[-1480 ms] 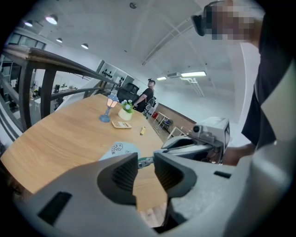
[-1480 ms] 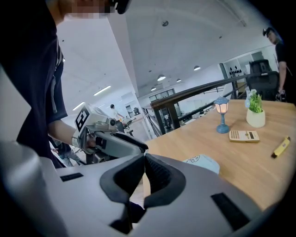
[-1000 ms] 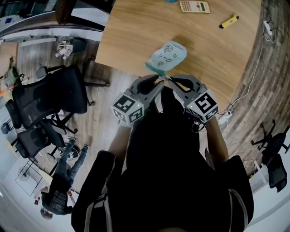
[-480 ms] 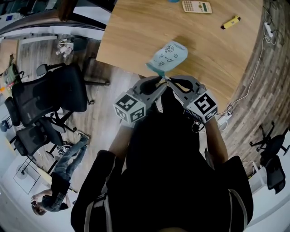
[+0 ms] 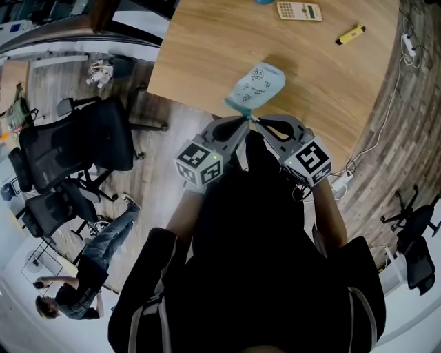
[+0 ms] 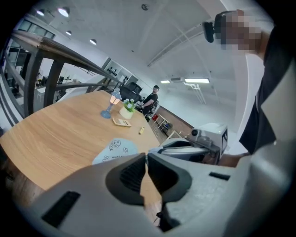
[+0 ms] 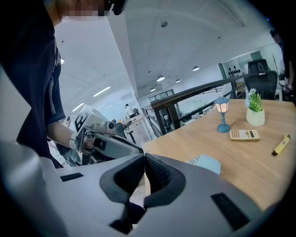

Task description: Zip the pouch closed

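Observation:
A light blue pouch (image 5: 256, 84) with cartoon print hangs tilted just above the near edge of the wooden table (image 5: 207, 48) and casts a shadow on it. Its teal near corner points at both grippers. My left gripper (image 5: 241, 121) has just been closing and its jaws now meet at that corner; in the left gripper view (image 6: 146, 159) the pouch (image 6: 115, 149) shows just behind the jaws. My right gripper (image 5: 256, 121) is shut beside it on a thin zip pull that runs from the corner. The right gripper view (image 7: 144, 159) hides the grip itself; the pouch (image 7: 206, 163) peeks out.
A calculator (image 5: 298, 10) and a yellow marker (image 5: 349, 32) lie at the table's far side, with a small lamp (image 7: 222, 115) and a potted plant (image 7: 255, 109). Office chairs (image 5: 76, 148) stand left of the table. A cable (image 5: 386, 110) runs along the right.
The left gripper's jaws have closed at the pouch's near corner. Both hands stay where they were. A person on the floor at lower left has walked on.

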